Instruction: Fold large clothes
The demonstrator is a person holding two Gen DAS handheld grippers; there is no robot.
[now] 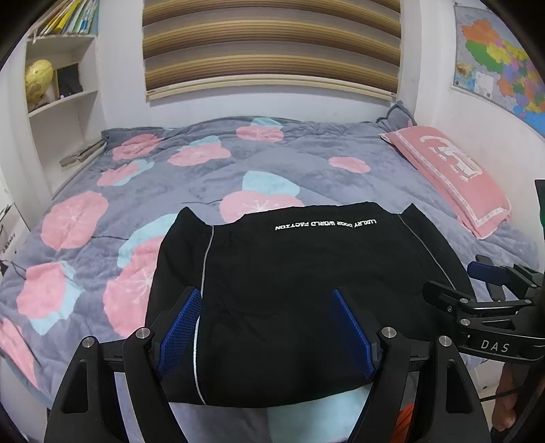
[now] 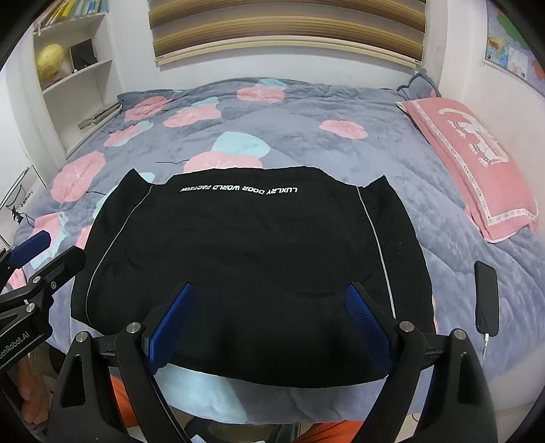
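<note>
Black garment (image 1: 306, 300) laid folded on flowered quilt (image 1: 102, 191), left gripper (image 1: 265, 327) and right gripper (image 2: 269, 323) held above it, jaws spread apart, nothing clamped

I am looking into a home bedroom. A bed (image 1: 306, 160) fills most of my view, spread with a grey quilt (image 1: 190, 191) printed with pink and blue flowers. A pink pillow (image 1: 453, 173) lies at two o'clock. At ten o'clock, white shelves (image 1: 61, 98) hold books (image 1: 64, 17) and a yellow globe (image 1: 38, 80). A striped blind (image 1: 272, 47) hangs at twelve o'clock, a wall map (image 1: 500, 64) at one.
</note>
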